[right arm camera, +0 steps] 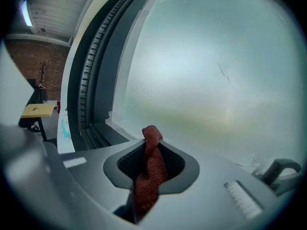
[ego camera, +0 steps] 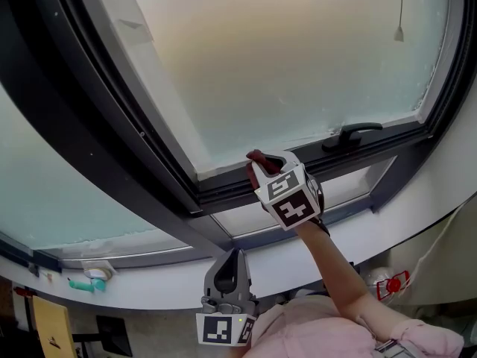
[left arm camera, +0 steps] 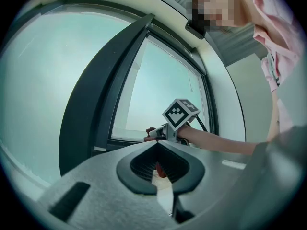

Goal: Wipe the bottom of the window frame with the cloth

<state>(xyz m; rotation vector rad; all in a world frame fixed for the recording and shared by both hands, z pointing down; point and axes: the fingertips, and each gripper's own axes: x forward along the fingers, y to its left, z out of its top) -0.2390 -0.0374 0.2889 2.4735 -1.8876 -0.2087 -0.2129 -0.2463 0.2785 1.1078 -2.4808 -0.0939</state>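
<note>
A rust-red cloth (ego camera: 260, 160) is pinched in my right gripper (ego camera: 257, 168), which is shut on it and held against the dark bottom rail of the window frame (ego camera: 223, 193), below the frosted pane. In the right gripper view the cloth (right arm camera: 149, 174) sticks up twisted between the jaws of the right gripper (right arm camera: 151, 150), with the lower frame (right arm camera: 103, 135) just to the left. My left gripper (ego camera: 229, 263) hangs lower, near the person's body, shut and holding nothing. From the left gripper (left arm camera: 159, 150) I see the right gripper (left arm camera: 152, 136) at the frame.
A black window handle (ego camera: 350, 134) sits on the rail to the right of the cloth. A white curved sill (ego camera: 373, 230) runs beneath. A teal object (ego camera: 80, 283) lies at the far left on the sill. A pull cord (ego camera: 400, 31) hangs at upper right.
</note>
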